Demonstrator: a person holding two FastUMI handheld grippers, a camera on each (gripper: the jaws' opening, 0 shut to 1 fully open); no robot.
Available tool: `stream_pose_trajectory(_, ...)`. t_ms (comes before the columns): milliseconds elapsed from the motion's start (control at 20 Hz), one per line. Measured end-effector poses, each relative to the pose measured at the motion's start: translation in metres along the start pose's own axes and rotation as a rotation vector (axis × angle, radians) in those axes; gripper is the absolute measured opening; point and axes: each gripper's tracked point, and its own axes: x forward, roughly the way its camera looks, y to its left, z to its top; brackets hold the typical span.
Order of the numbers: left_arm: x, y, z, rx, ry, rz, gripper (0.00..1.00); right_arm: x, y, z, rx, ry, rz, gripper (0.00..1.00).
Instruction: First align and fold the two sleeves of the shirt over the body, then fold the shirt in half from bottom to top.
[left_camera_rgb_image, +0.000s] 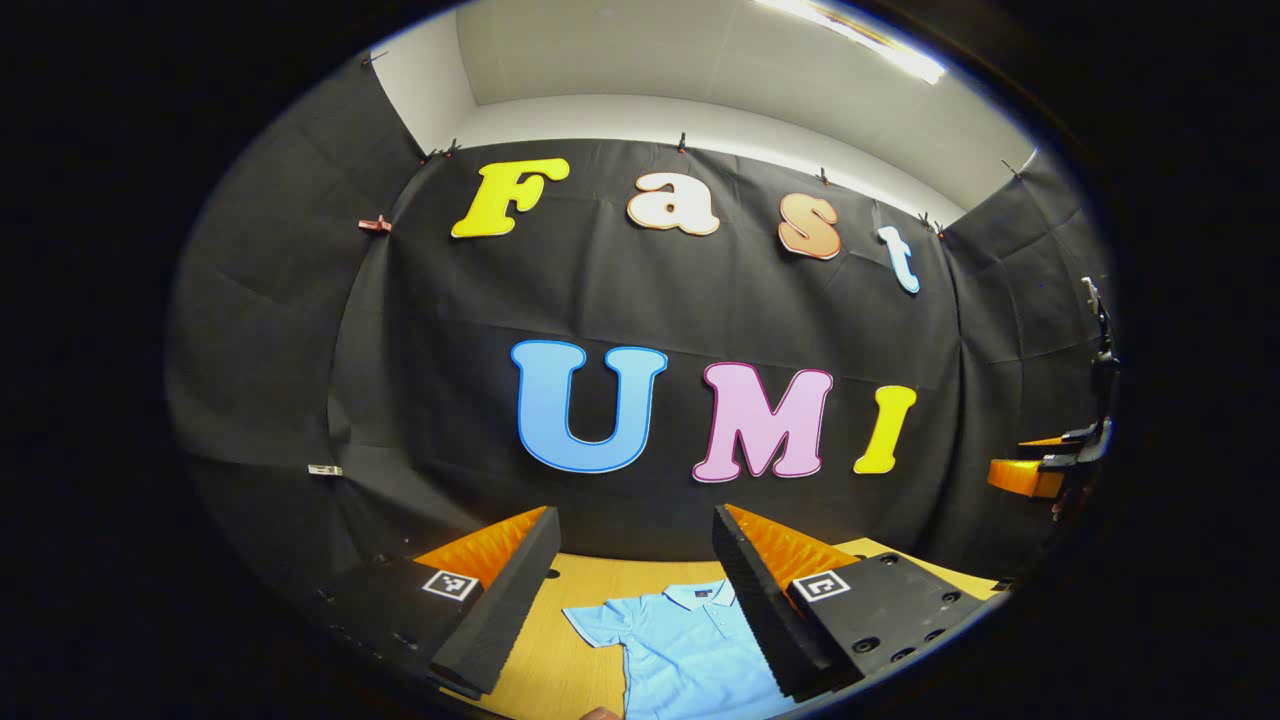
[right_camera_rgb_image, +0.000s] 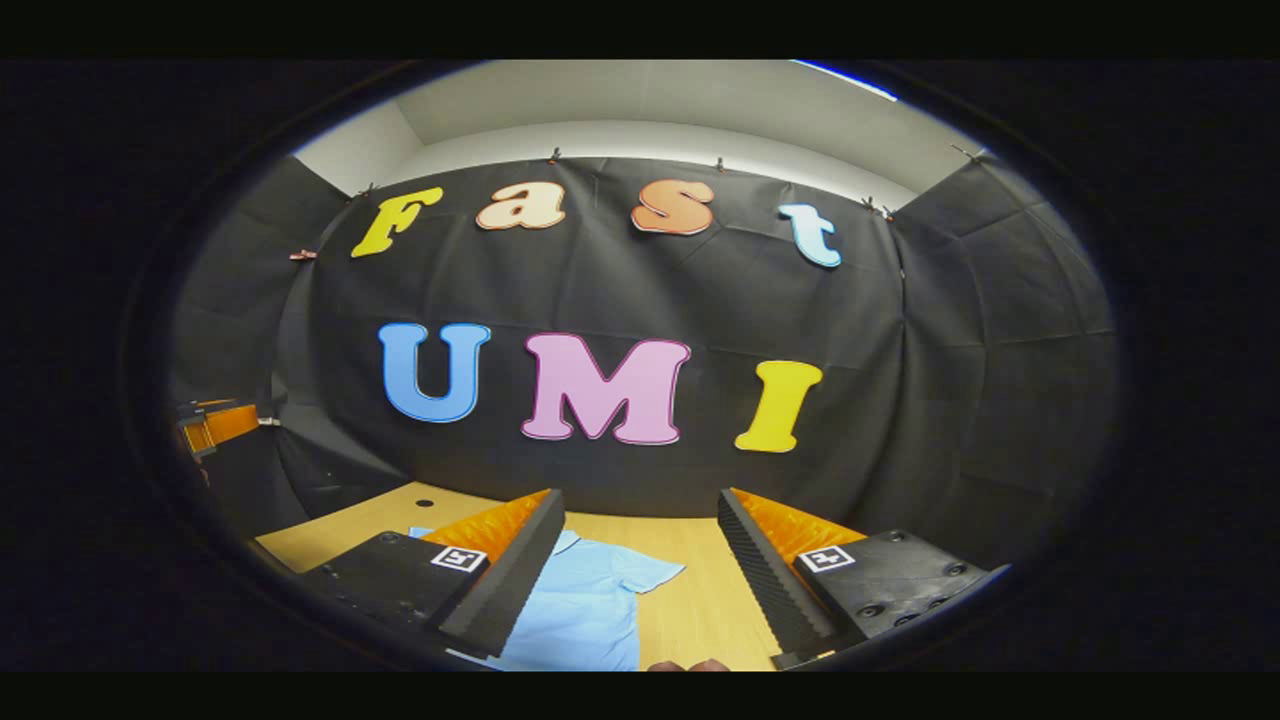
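Below both spread grippers (left_camera_rgb_image: 635, 570) (right_camera_rgb_image: 640, 560), apparently untouched, lies the shirt (left_camera_rgb_image: 690, 650).

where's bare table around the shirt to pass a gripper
Bare strips of the wooden table: right of the light blue polo shirt beyond its sleeve, left of its other sleeve, and between collar and black cloth wall. The middle is crowded by the shirt.

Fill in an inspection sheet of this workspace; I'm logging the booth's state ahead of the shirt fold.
Surface: light wooden table, bare beside the shirt.
Job's things: light blue short-sleeved polo shirt lying flat, collar away from the cameras, sleeves spread out, nothing folded yet.
Clutter: nothing seen.
Grippers: left tool open above the shirt; right tool open above its sleeve; neither touches the cloth.
Cables: nothing seen.
Surroundings: black cloth wall, white ceiling.
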Motion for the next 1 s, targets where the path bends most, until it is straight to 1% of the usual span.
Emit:
stream_pose_trajectory(100,-0.003,0.008,0.001,0.007,0.000,0.016,0.98,0.004,0.006,-0.001,-0.002,0.004,0.012,0.97)
stream_pose_trajectory(150,-0.004,0.011,0.001,0.010,0.001,0.024,0.98,0.007,0.009,-0.003,-0.001,0.013,0.016,0.99)
stream_pose_trajectory(200,-0.004,0.015,0.002,0.014,0.000,0.032,0.98,0.011,0.012,-0.005,0.003,0.023,0.020,0.97)
stream_pose_trajectory(400,-0.014,0.027,-0.006,0.025,0.019,0.048,0.98,0.027,0.019,-0.011,0.035,0.048,0.033,0.97)
stream_pose_trajectory(550,-0.016,0.039,-0.019,0.018,0.059,0.069,0.98,0.050,0.017,-0.026,0.009,0.089,0.048,0.97)
stream_pose_trajectory(650,-0.014,0.041,-0.022,0.013,0.072,0.085,0.98,0.069,0.011,-0.038,-0.019,0.138,0.052,0.97)
stream_pose_trajectory(750,-0.010,0.044,-0.023,0.023,0.065,0.105,0.98,0.088,0.016,-0.044,-0.016,0.157,0.092,0.97)
stream_pose_trajectory(850,0.000,0.044,-0.031,0.030,0.083,0.121,0.98,0.115,0.016,-0.065,0.016,0.195,0.127,0.97)
stream_pose_trajectory(1000,0.020,0.043,-0.046,-0.008,0.137,0.156,0.98,0.171,-0.006,-0.120,-0.011,0.275,0.109,0.97)
